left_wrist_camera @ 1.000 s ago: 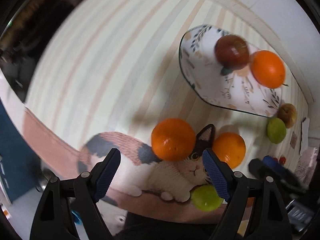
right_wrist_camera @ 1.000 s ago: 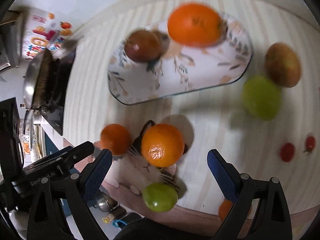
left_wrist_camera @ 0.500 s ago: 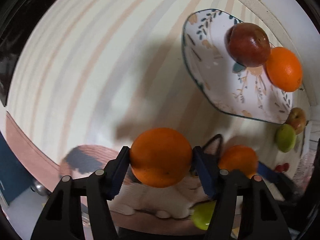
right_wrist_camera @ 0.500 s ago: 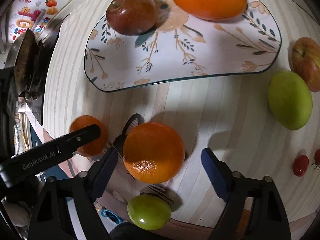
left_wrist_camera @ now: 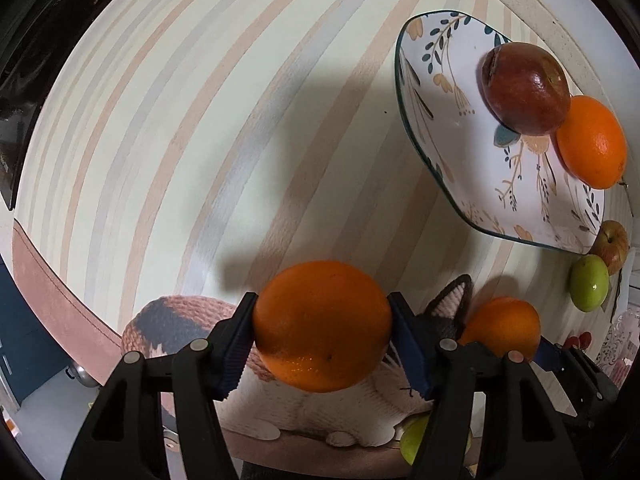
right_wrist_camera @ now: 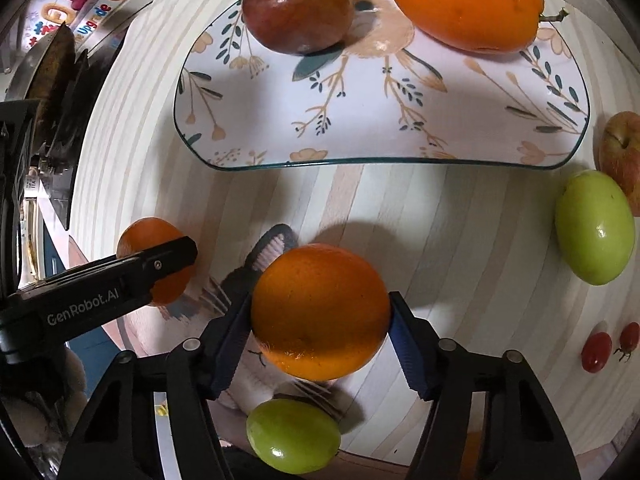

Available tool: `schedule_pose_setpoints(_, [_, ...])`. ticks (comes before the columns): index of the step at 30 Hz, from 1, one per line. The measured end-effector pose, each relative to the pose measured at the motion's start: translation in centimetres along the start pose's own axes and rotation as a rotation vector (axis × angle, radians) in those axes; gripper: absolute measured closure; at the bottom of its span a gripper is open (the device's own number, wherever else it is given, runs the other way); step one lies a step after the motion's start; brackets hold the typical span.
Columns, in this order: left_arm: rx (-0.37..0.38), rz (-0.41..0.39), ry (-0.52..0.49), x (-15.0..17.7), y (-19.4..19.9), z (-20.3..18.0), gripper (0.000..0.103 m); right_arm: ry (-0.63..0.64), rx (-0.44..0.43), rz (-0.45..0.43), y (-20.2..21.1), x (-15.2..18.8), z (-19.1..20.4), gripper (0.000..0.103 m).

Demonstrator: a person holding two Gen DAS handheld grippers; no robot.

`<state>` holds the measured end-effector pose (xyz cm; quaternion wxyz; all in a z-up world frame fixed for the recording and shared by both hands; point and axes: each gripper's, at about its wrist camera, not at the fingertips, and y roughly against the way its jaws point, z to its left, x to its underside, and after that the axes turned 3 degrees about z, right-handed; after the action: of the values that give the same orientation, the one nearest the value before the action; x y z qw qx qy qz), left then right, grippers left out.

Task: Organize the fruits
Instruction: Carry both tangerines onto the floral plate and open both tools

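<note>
— Both grippers have come down since a second ago, each now around an orange where earlier the jaws stood wide and apart.

— The left one?

— Left gripper [left_wrist_camera: 322, 334] is clamped on an orange [left_wrist_camera: 322, 326] over the cat mat [left_wrist_camera: 172, 320], pads touching both sides.

— And the right?

— Right gripper [right_wrist_camera: 320, 336] is closing on the other orange [right_wrist_camera: 320, 312]; pads meet its sides. A green fruit [right_wrist_camera: 294, 436] lies just near it.

— Farther out?

— The plate [right_wrist_camera: 400, 128] holds a red apple [right_wrist_camera: 298, 6] and an orange. To its right, a green fruit, an apple, two cherry tomatoes [right_wrist_camera: 608, 348].
</note>
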<state>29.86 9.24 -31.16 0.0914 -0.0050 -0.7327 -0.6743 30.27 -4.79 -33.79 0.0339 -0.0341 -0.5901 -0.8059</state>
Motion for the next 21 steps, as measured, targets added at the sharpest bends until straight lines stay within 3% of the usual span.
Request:
schedule_pose_setpoints(7, [0.017,-0.015,-0.031,-0.4,1.5,-1.4,0.042,-0.020,-0.035,-0.034,1.4,0.4,-1.1,0.035])
schedule_pose_setpoints(13, [0.108,-0.060,-0.062,-0.1,6.2,-3.0,0.042,-0.049,-0.104,-0.100,5.3,-0.4,-2.1,0.035])
schedule_pose_setpoints(16, [0.131,-0.077,-0.089,-2.1,8.2,-3.8,0.042,-0.070,-0.129,-0.143,7.0,-1.7,-2.6,0.035])
schedule_pose_setpoints(21, [0.092,-0.085,-0.135,-6.7,9.5,-5.5,0.042,-0.111,-0.139,-0.176,7.7,-4.8,-3.9,0.035])
